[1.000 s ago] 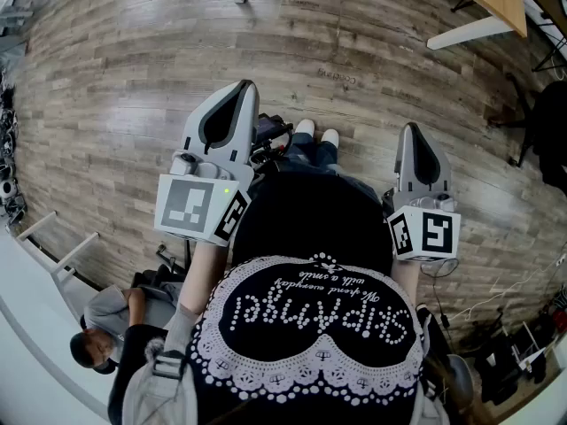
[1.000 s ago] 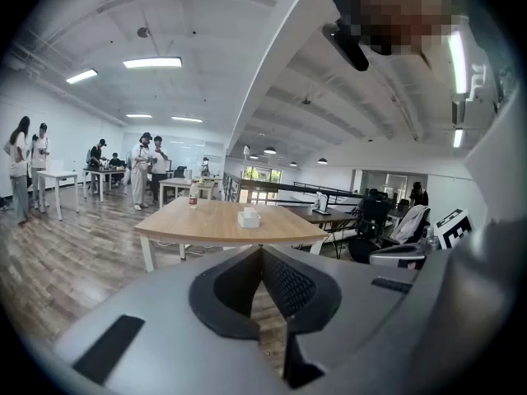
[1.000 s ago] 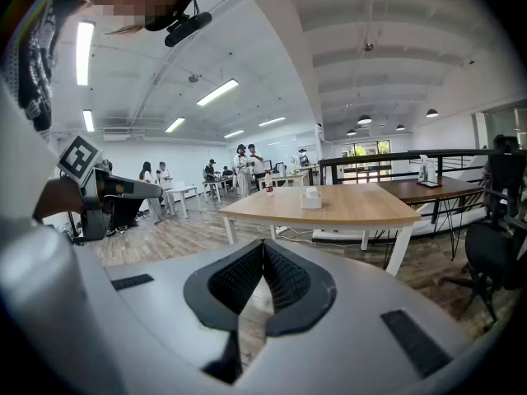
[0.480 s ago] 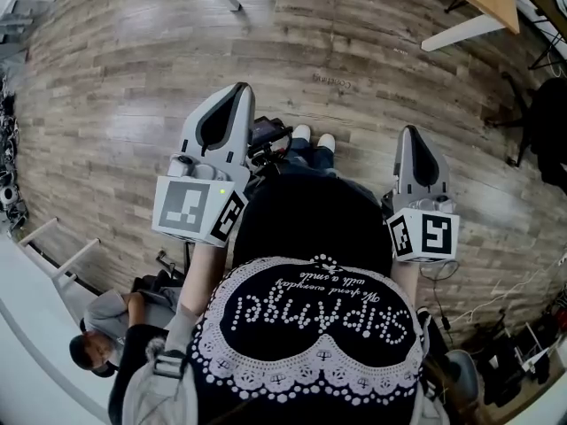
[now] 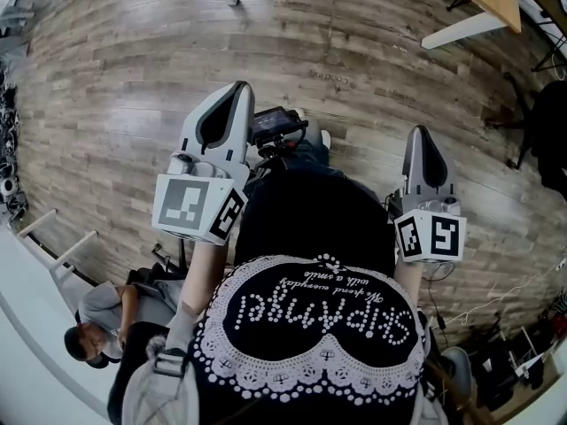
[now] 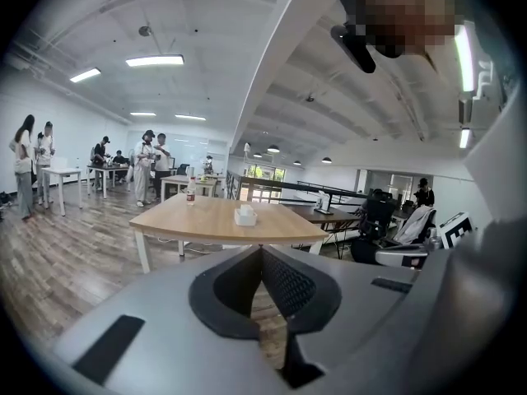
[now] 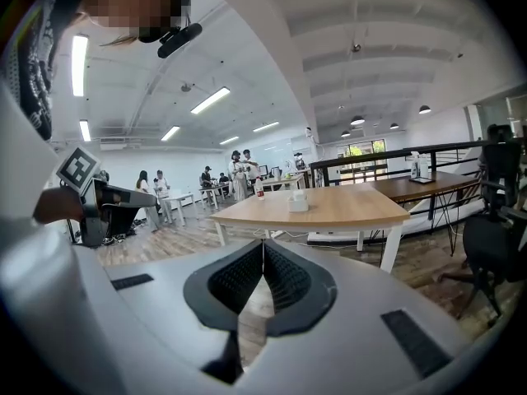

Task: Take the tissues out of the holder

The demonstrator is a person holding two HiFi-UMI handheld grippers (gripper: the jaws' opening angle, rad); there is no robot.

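Tissue holder [image 6: 245, 216]: a small white box standing upright near the middle of a wooden surface [image 6: 185, 225] with white legs. It is well ahead of you, and at this range you cannot confirm how much tissue sits in it. A bottle [image 6: 191, 192] stands on the same surface, apart from the holder and nearer the far left edge as the left gripper view has it.

Left tool [image 6: 262, 252]: the jaws are closed tip to tip and there is nothing between the pads. It is well apart from the holder and points toward the surface.

Right tool [image 7: 263, 245]: the jaws are likewise brought together and have hold of nothing. It is also well apart from the holder.

Position: in the head view you hold both tools out in front of your body, one on each side, above a wood-plank floor [image 5: 133, 78]. Each marker cube faces up toward the camera.

Surroundings: a group of people [image 6: 148, 167] stands at further tables at the back of the room. A black office chair [image 7: 494, 241] stands to the right of the surface. A seated person [image 5: 99, 321] is low on your left.
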